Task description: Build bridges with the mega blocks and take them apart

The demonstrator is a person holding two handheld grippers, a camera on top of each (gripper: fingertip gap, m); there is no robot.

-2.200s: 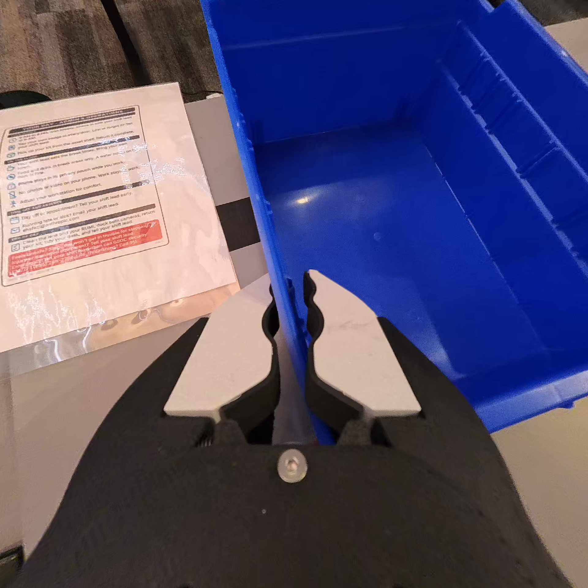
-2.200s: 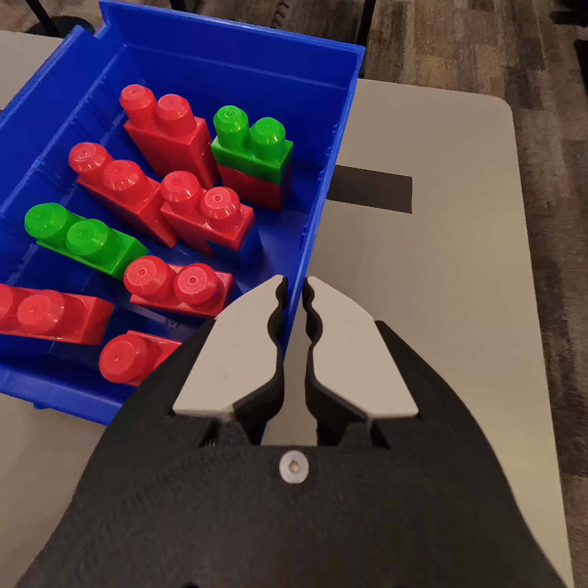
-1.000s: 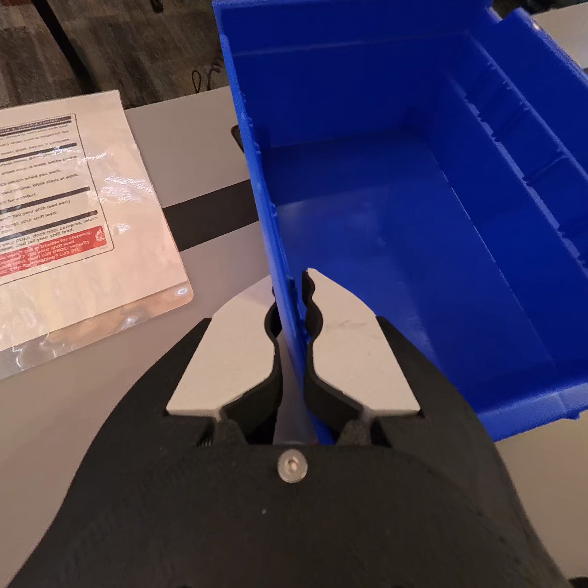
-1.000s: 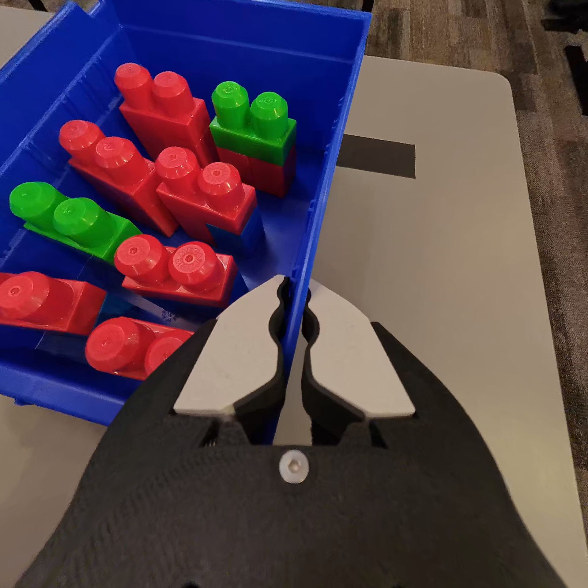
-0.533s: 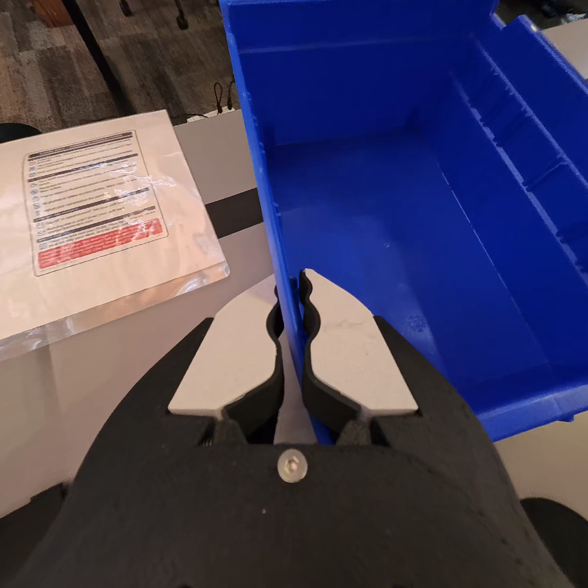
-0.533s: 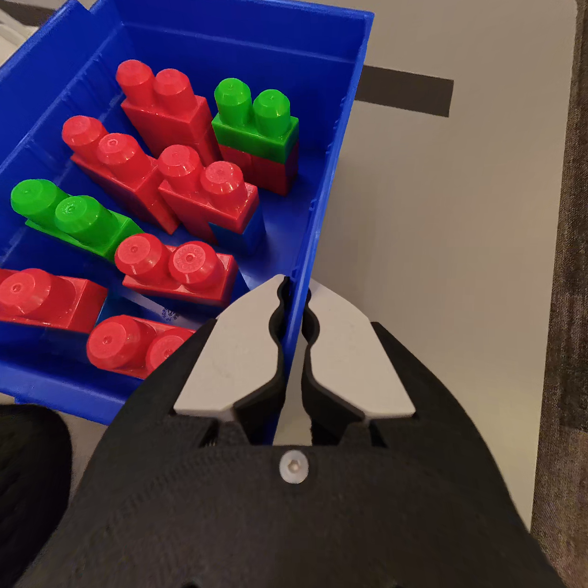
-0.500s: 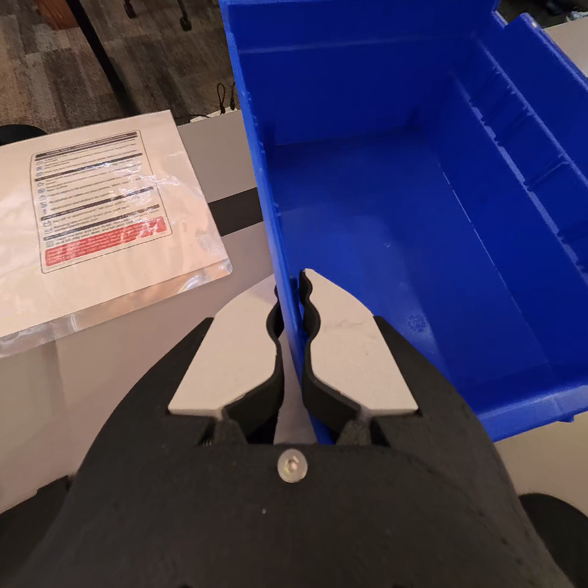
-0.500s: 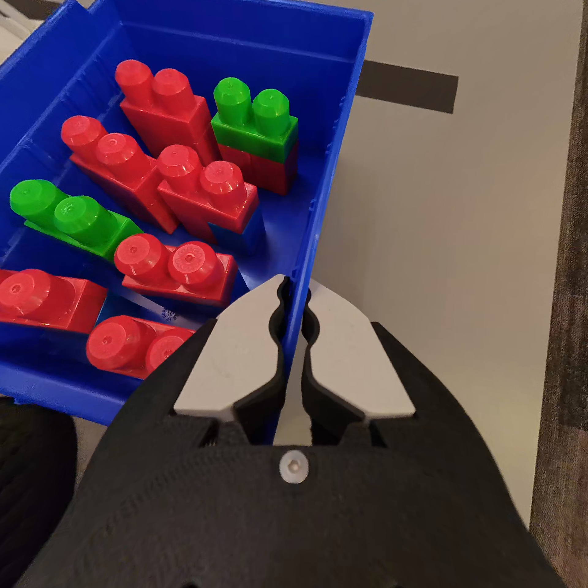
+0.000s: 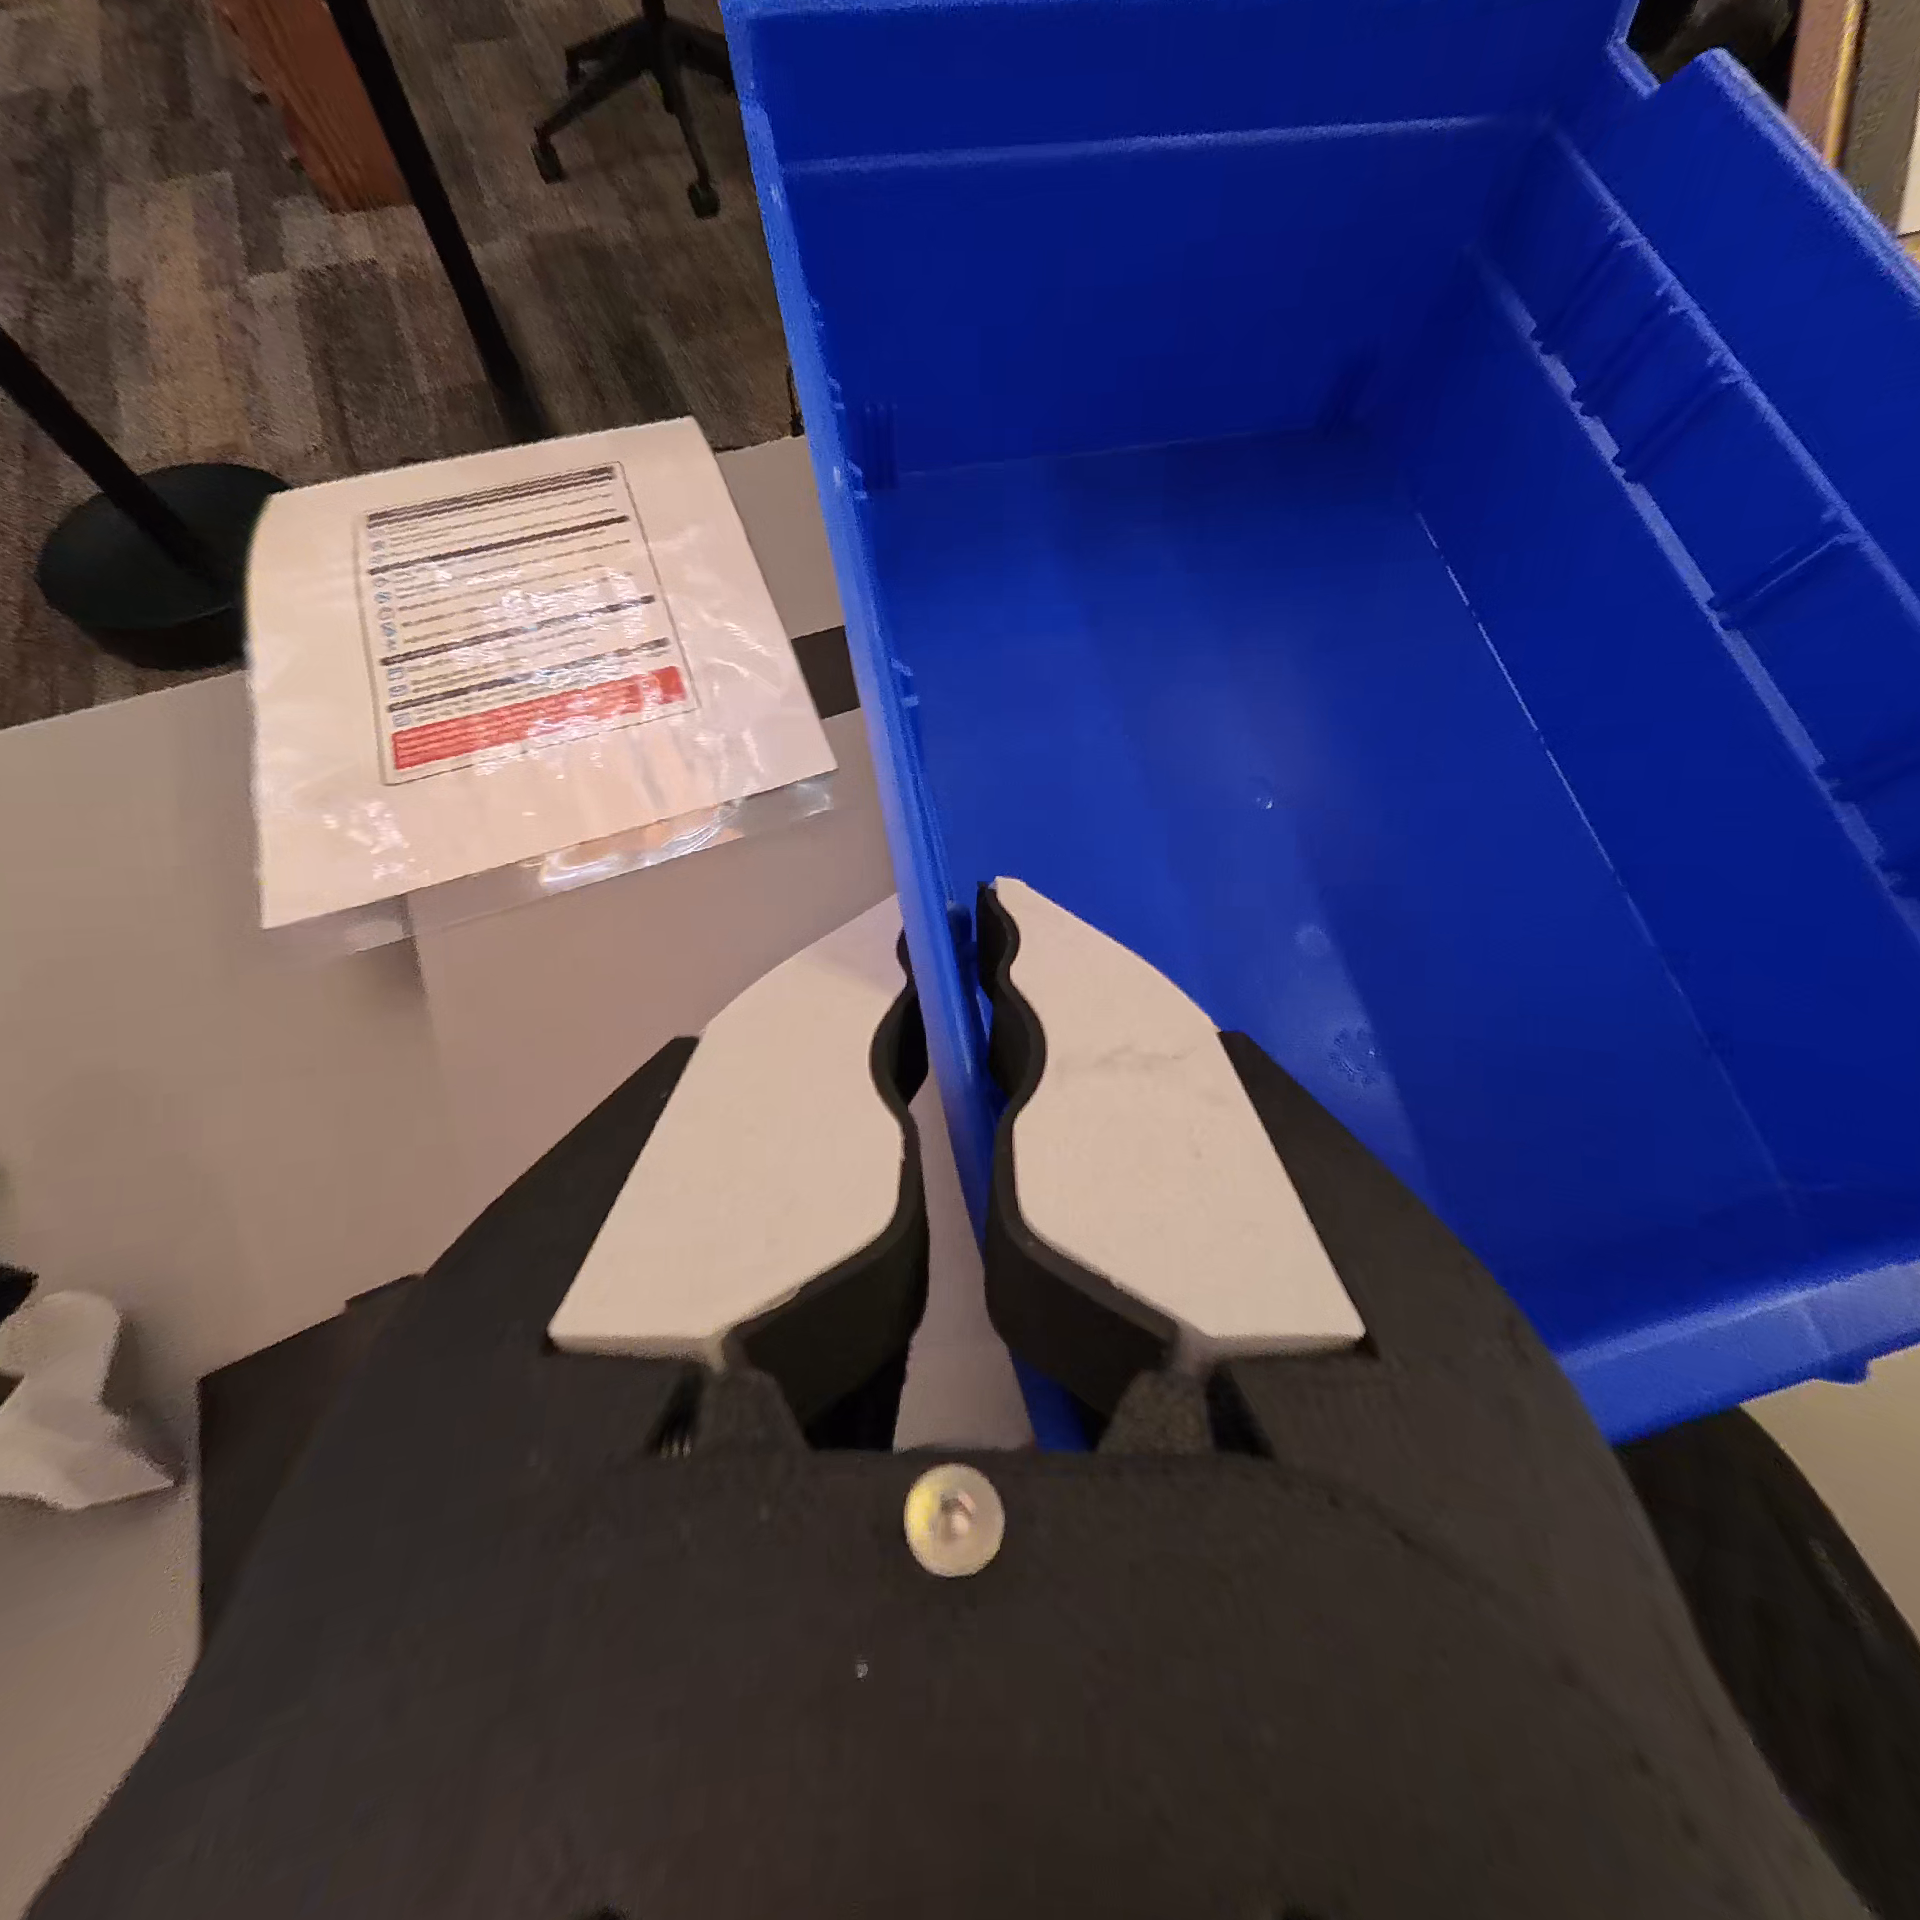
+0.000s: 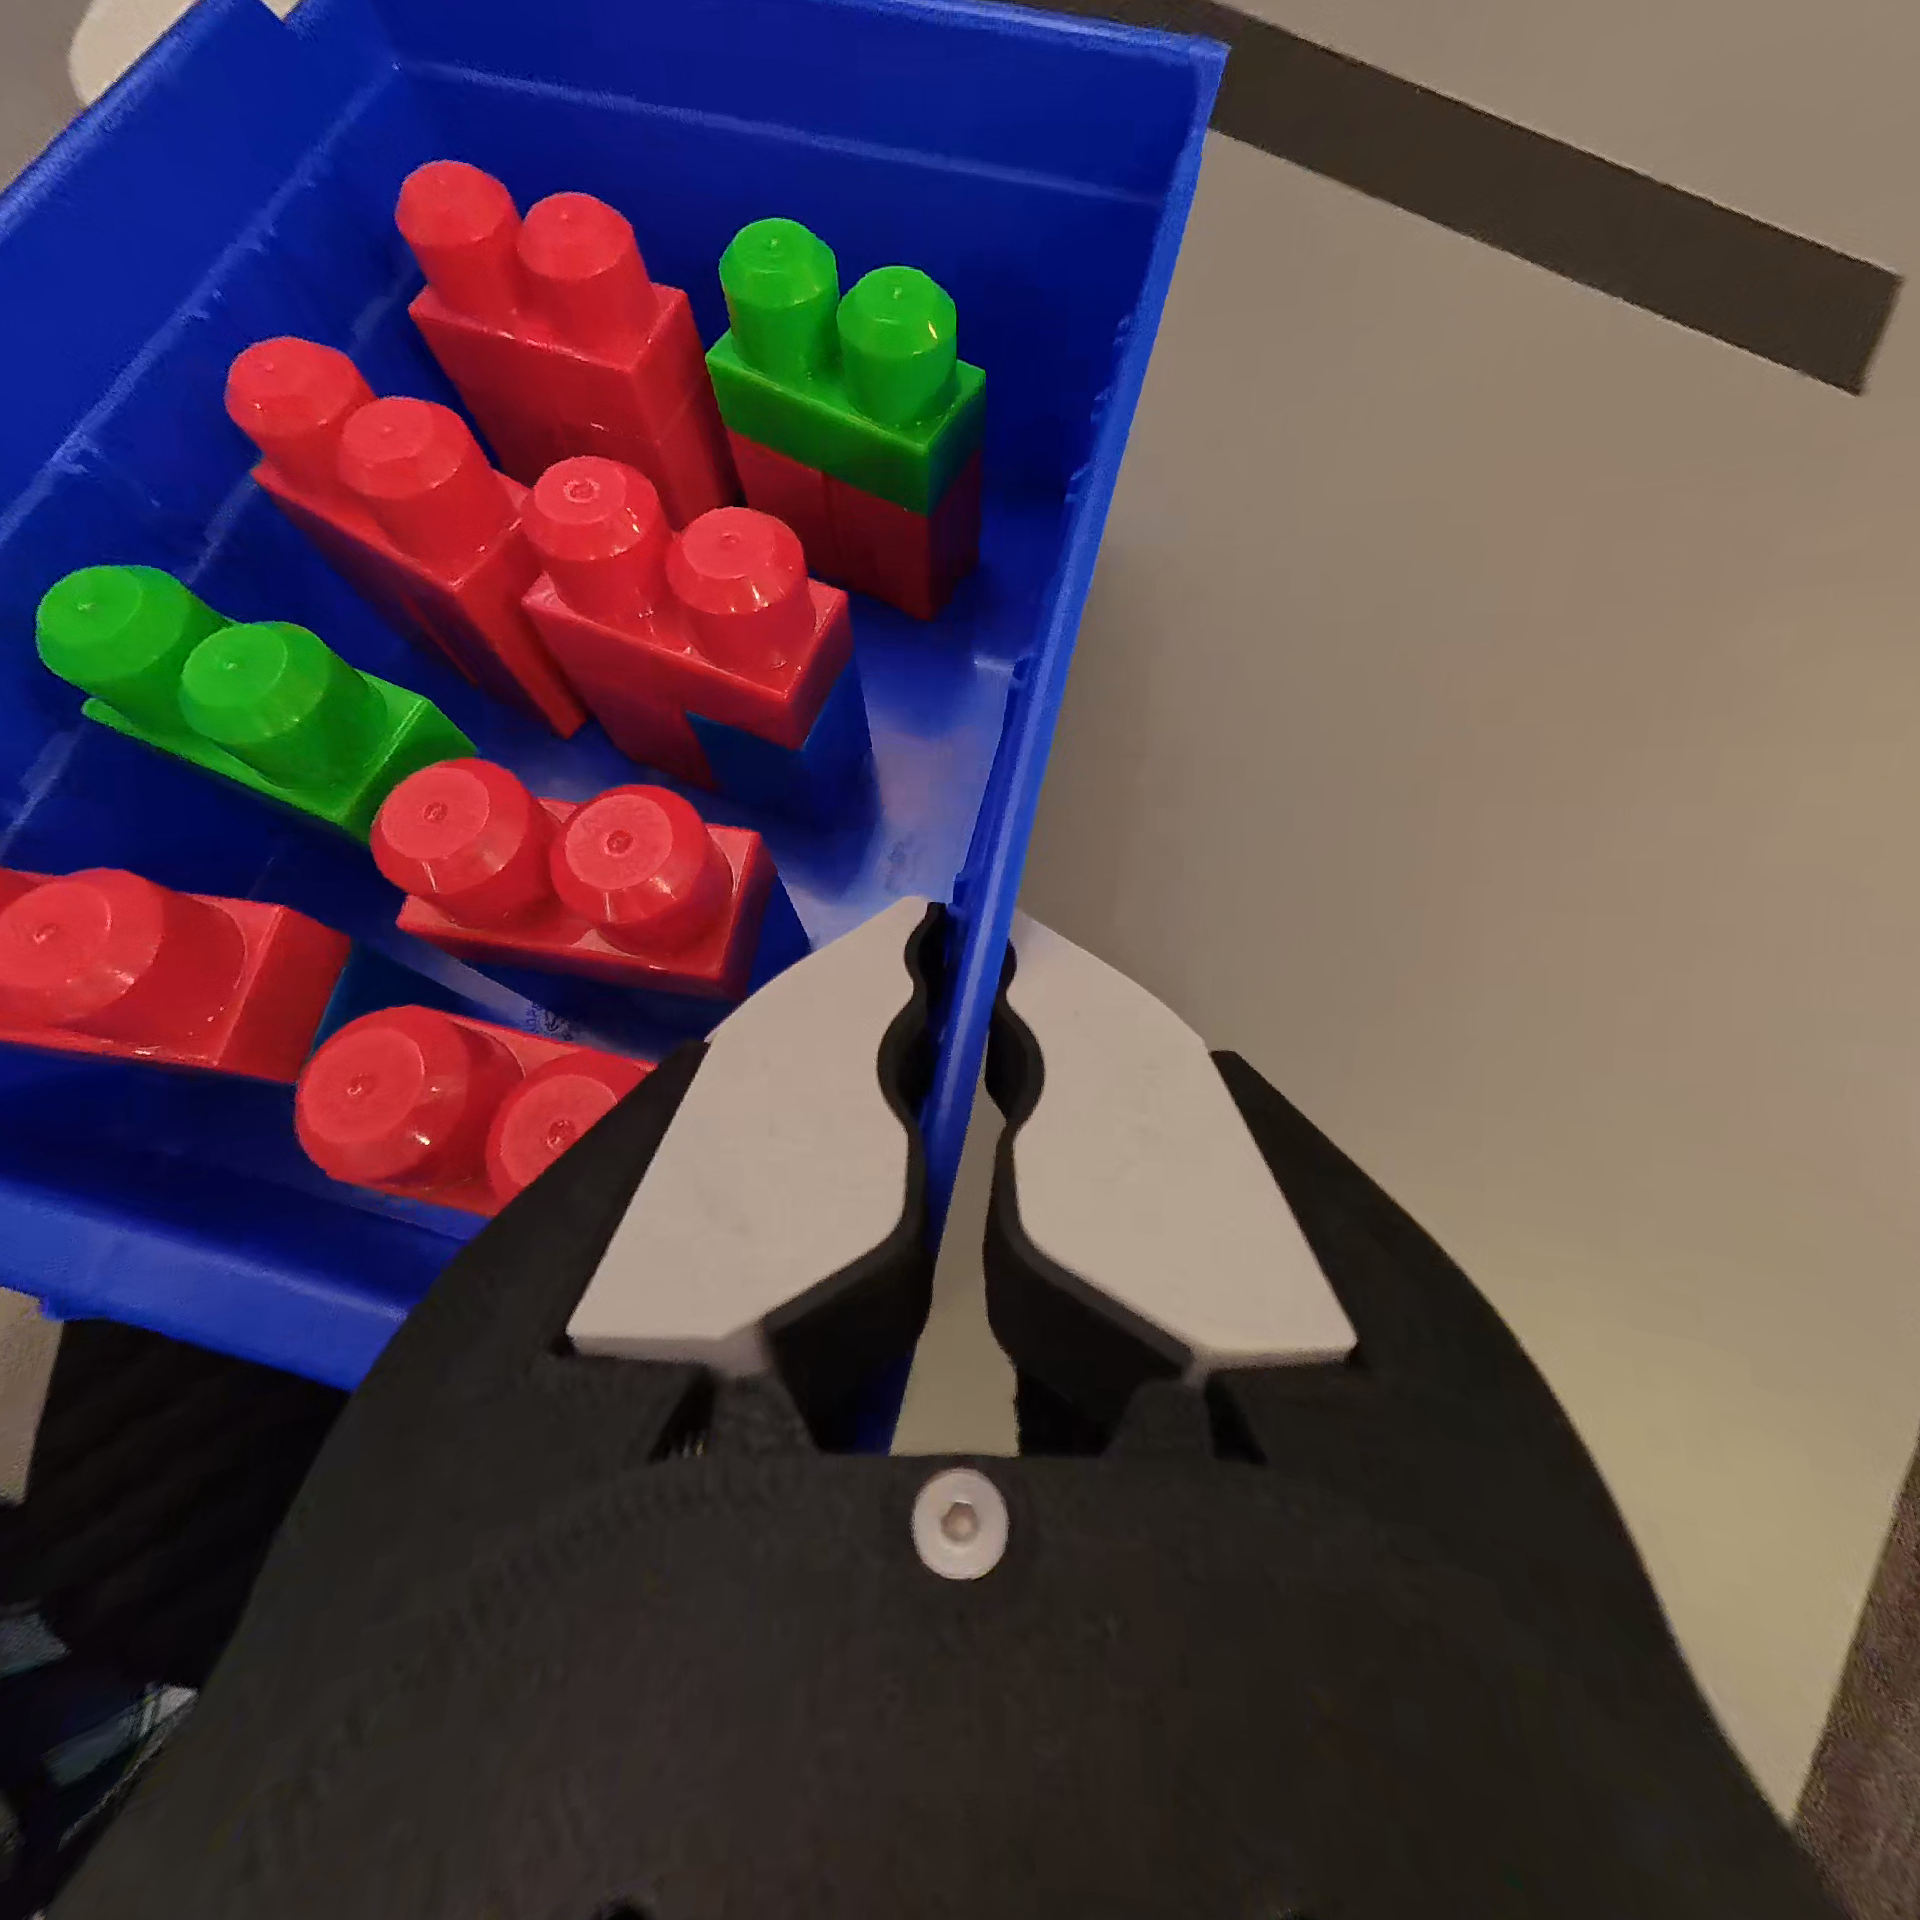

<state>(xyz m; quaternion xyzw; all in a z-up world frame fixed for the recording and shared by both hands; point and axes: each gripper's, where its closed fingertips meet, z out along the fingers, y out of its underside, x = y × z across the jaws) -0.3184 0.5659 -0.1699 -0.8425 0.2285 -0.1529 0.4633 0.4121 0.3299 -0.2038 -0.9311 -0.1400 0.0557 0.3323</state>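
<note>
In the left wrist view my left gripper (image 9: 951, 925) is shut on the left wall of a blue bin (image 9: 1247, 727) with nothing in it; one pad is outside the wall and one inside. In the right wrist view my right gripper (image 10: 971, 935) is shut on the right wall of a second blue bin (image 10: 1101, 416). That bin holds several red blocks (image 10: 582, 883), a loose green block (image 10: 260, 707) and a green block stacked on a red one (image 10: 852, 416). Both bins look raised off the grey table (image 9: 208, 1039).
A laminated sheet (image 9: 520, 665) lies on the table left of the empty bin. A black tape strip (image 10: 1558, 208) crosses the table to the right. Crumpled white paper (image 9: 62, 1392) lies at the near left. Carpet, a chair base and a black stand foot (image 9: 135, 561) are beyond the table. My hands' fingertips stand some 75 centimeters from each other.
The left pads closed a little tighter on the bin wall. Both bins have been lifted and drawn back with the grippers; the table and sheet look farther away. The blocks kept their places.
</note>
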